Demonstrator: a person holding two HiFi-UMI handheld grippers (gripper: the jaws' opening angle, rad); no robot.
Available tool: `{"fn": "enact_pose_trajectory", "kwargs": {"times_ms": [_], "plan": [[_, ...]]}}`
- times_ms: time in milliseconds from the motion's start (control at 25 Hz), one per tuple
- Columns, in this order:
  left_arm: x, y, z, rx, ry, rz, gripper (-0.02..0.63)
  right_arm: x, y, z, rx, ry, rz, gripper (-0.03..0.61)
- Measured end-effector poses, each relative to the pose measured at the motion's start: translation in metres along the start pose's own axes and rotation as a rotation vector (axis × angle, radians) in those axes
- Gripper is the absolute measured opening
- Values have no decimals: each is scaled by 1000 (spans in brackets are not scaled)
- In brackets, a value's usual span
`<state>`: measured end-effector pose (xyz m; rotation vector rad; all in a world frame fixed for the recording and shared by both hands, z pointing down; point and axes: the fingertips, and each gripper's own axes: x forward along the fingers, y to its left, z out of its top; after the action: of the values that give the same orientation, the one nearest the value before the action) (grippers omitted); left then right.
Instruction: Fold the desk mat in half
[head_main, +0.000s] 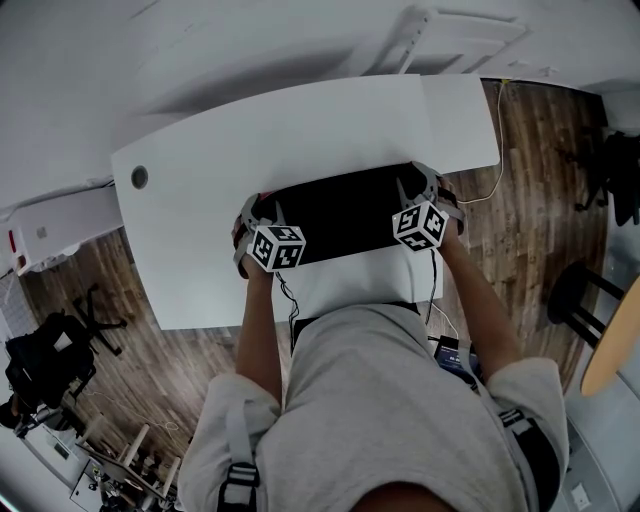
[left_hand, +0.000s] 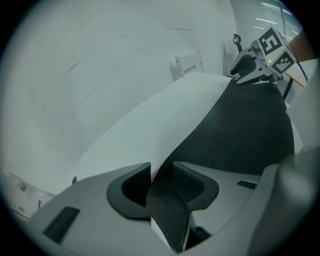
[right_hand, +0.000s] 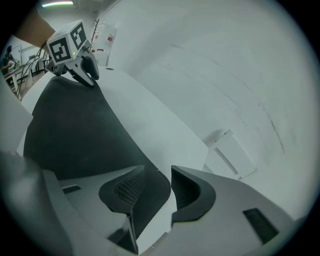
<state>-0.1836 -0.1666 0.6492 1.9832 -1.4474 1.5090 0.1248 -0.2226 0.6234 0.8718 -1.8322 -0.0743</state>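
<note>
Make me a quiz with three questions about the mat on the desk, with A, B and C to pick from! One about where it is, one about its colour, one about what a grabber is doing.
1. Where does the desk mat lie?
A. inside a box
B. on the white desk
C. on a bed

2. What colour is the mat?
A. black
B. red
C. yellow

3. How do the right gripper's jaws stand?
A. shut tight on nothing
B. clamped on a cup
C. apart, with a corner of the mat between them

Answers:
1 B: the head view shows it lying on the desk top.
2 A: it looks black in every view.
3 C: the right gripper view shows a gap beside the corner.
</note>
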Motion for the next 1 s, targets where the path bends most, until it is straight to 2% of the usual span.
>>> {"fn": "enact_pose_trajectory", "kwargs": {"times_ms": [320,480,600,720,880,1000], "plan": [[-15,10,10,-22,-43,34,132,-18,-2,11,23,-54,-37,179],[-26,9,9,-56,-68,36,132,-32,0,23,70,-106,-56,178],[-43,6,5,-113,-101,32,108,-50,4,35,142,-155,-67,159],[-63,3,4,-197,-163,36,41,-68,10,46,216,-201,-73,90],[-90,-6,4,-294,-249,5,29,-93,24,59,238,-250,-86,54],[-112,-10,4,-337,-316,10,20,-118,34,74,330,-322,-69,46]]}}
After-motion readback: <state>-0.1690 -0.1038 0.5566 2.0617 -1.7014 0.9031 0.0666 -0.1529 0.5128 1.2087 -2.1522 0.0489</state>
